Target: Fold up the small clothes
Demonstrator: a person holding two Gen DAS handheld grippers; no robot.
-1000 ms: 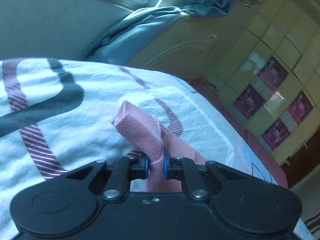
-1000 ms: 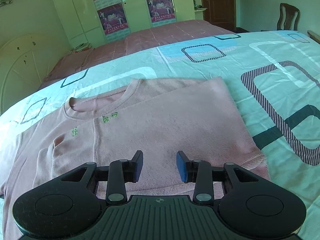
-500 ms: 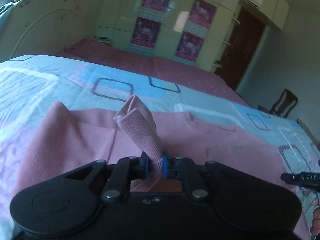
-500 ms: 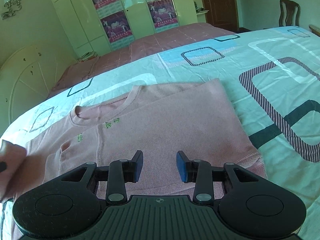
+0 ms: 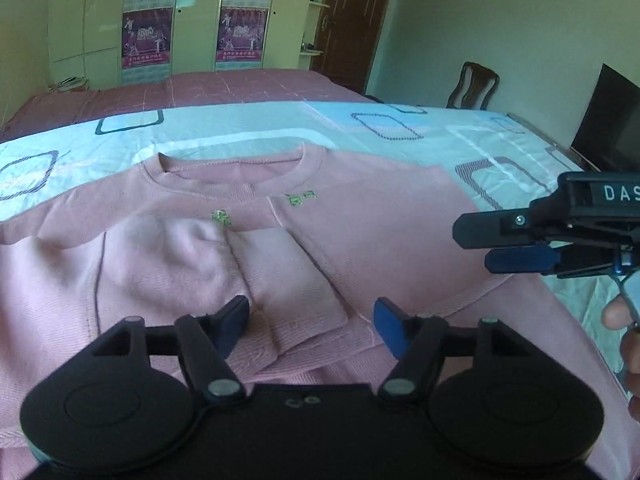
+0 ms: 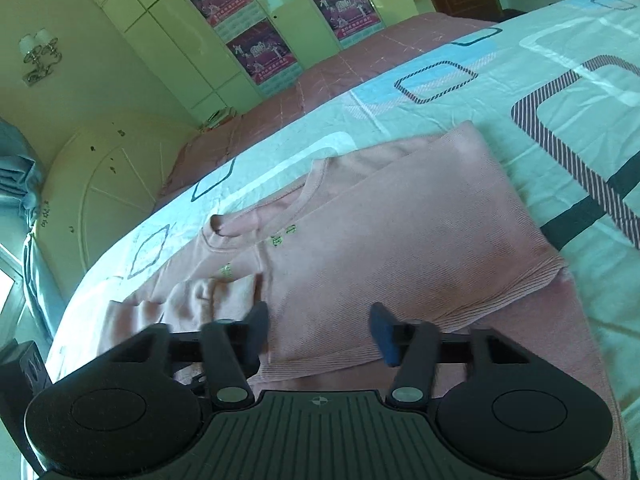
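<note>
Lying flat on the bed [image 5: 248,128]: a pink sweater [image 5: 380,224], collar [image 5: 236,172] pointing toward the far wardrobe [image 5: 192,20], small green stitching [image 5: 302,198] just below the neckline. Covering the bed under it, a pale sheet [image 6: 460,92] printed with rounded squares, and beyond that a pink cover [image 5: 192,92].

Hovering low over the sweater's near part, left tongs [image 5: 310,320] gaping wide, holding nothing, blue pads [image 5: 390,330] well apart. Resting between and just ahead of those pads, a sleeve [image 5: 280,276] folded in across the chest, its ribbed cuff nearest the camera. Lying over the body on the other side, a second folded panel, its ribbed hem running diagonally toward the lower edge.

Reaching in from the right side of the left wrist view, right tongs [image 5: 500,246], seen side-on, floating above the sweater's right edge; a bit of the hand [image 5: 624,336] showing below them. In the right wrist view, right tongs [image 6: 318,334] also spread wide and gripping nothing, poised over the folded right panel near the hem. Showing at that view's lower left corner, part of the left tool's dark body.

Standing in the background: a dark door [image 5: 352,16], a wooden chair [image 5: 474,86], a black screen [image 5: 608,124], a wall lamp [image 6: 38,56] and a cream headboard [image 6: 100,176].
</note>
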